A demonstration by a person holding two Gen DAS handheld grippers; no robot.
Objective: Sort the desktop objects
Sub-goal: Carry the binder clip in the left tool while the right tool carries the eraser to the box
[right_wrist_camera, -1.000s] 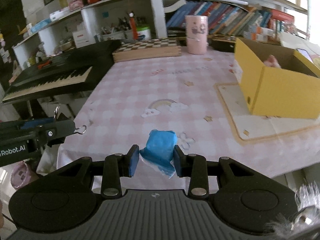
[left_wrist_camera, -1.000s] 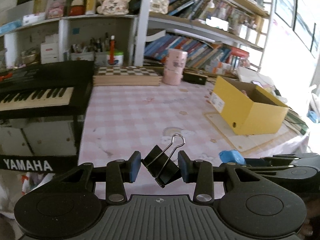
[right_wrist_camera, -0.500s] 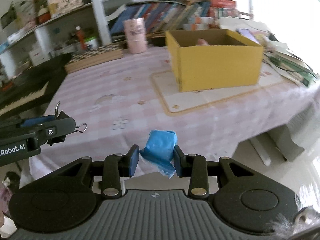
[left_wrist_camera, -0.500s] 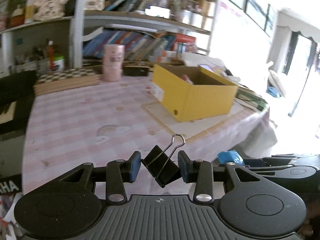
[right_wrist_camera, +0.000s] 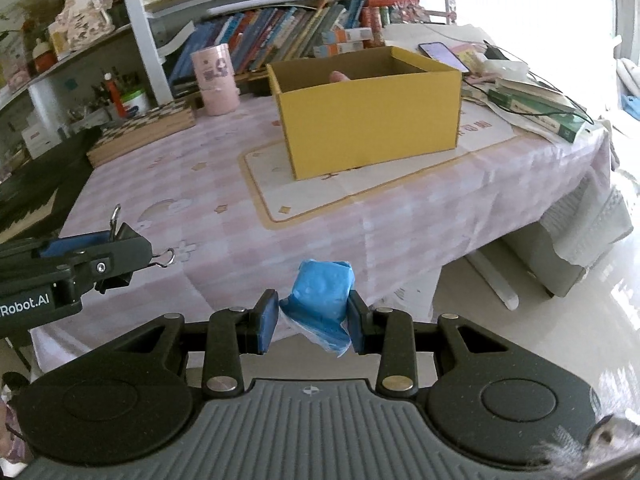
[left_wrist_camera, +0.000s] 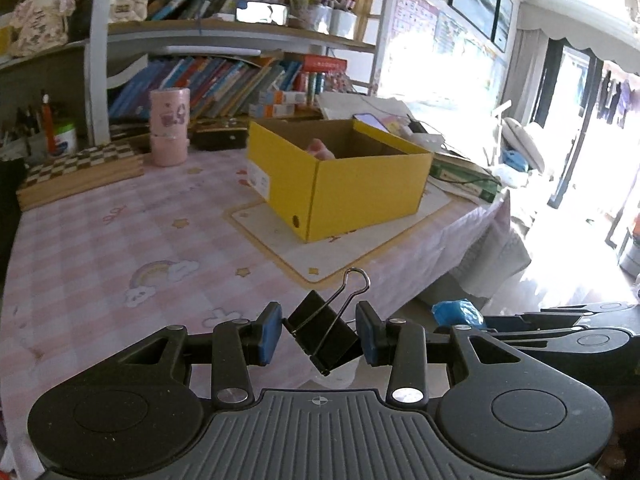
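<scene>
My left gripper [left_wrist_camera: 318,338] is shut on a black binder clip [left_wrist_camera: 326,334] whose wire handle sticks up. It hangs above the near edge of the pink checked table [left_wrist_camera: 120,240]. My right gripper [right_wrist_camera: 312,322] is shut on a blue wrapped lump [right_wrist_camera: 322,294], just off the table's near edge. An open yellow cardboard box [left_wrist_camera: 340,184] stands on a cream mat ahead, with something pink inside [left_wrist_camera: 320,148]. In the right wrist view the box [right_wrist_camera: 368,120] is straight ahead and the left gripper [right_wrist_camera: 132,252] shows at the left with the clip's wire loops.
A chessboard box [left_wrist_camera: 80,172] and a pink cylinder tin [left_wrist_camera: 170,126] stand at the table's back left. Shelves of books [left_wrist_camera: 224,80] rise behind. Books, papers and a phone [right_wrist_camera: 440,54] lie to the right of the box. The table's right corner drops to a bright floor [right_wrist_camera: 560,340].
Both views have swung right: the keyboard has left the picture and the yellow box now sits ahead. Each gripper still holds its object as before.
</scene>
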